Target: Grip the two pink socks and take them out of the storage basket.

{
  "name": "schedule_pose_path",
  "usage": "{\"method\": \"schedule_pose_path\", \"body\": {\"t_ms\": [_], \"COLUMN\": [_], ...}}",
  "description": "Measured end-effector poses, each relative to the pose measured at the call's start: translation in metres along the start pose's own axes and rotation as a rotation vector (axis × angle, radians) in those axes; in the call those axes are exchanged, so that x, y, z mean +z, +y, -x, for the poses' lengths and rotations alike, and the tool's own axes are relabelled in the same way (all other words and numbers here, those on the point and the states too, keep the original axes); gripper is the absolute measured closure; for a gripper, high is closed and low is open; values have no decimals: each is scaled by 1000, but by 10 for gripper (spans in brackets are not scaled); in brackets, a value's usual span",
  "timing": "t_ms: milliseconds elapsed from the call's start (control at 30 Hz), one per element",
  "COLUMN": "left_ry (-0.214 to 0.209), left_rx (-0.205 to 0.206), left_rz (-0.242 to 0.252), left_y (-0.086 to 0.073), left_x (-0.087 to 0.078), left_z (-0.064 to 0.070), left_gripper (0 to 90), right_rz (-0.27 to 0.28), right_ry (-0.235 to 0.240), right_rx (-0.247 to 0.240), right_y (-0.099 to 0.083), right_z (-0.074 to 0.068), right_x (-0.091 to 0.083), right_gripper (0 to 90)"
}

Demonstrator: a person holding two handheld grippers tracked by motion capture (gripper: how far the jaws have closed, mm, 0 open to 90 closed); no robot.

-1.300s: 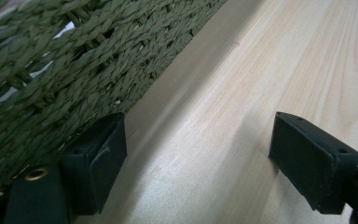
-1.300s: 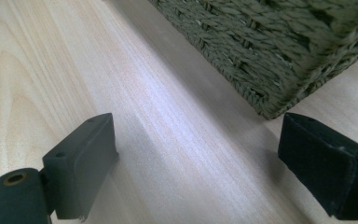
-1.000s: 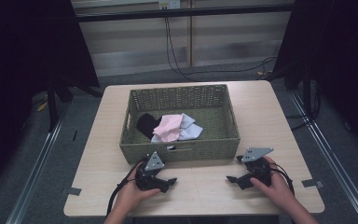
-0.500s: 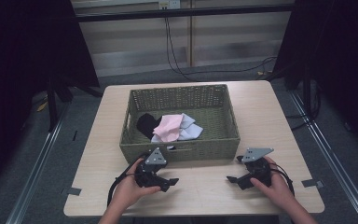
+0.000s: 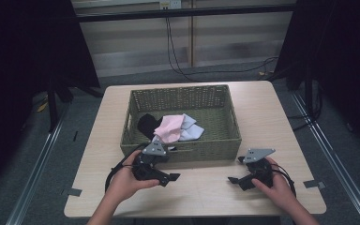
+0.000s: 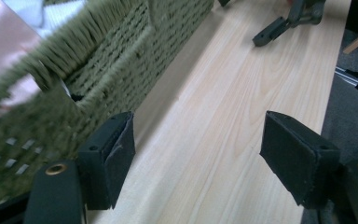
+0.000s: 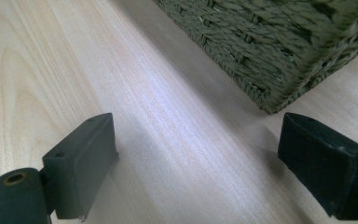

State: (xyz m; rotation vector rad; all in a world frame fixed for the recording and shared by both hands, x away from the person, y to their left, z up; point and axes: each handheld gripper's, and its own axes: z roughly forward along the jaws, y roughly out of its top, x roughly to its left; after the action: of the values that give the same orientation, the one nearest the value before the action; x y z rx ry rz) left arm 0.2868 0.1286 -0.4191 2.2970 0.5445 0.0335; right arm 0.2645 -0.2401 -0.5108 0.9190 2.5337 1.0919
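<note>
At the bottom of the high view, the left gripper (image 5: 161,176) and the right gripper (image 5: 241,180) sit low over the table (image 5: 281,122), each held in a hand. Both have their jaws spread wide with nothing between them, as each gripper view shows over bare wood. Just above them, in the middle of the frame, stands the woven basket (image 5: 225,147). Inside it, toward its lower left, lie a black cloth (image 5: 146,124), a pink cloth (image 5: 171,129) and a pale blue cloth (image 5: 193,132), bunched and touching.

By my judgement the work has barely begun: nothing is grasped, and all three cloths are in the basket. Reaching in and picking one is what remains.

Against the earlier frames, the left gripper has risen toward the basket's near wall; the right has hardly moved.
</note>
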Motion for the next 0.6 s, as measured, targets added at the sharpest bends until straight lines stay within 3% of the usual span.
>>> {"method": "schedule_pose_path", "body": {"t_ms": [300, 600], "left_ry": [-36, -30], "left_rx": [-11, -21], "left_rz": [1, -7], "left_y": [23, 44], "left_x": [-20, -32], "left_z": [-3, -14], "left_gripper": [258, 258], "right_rz": [-1, -1], "right_ry": [2, 2], "right_rx": [1, 1], "right_y": [0, 0], "right_z": [0, 0], "right_x": [0, 0], "right_gripper": [106, 107]}}
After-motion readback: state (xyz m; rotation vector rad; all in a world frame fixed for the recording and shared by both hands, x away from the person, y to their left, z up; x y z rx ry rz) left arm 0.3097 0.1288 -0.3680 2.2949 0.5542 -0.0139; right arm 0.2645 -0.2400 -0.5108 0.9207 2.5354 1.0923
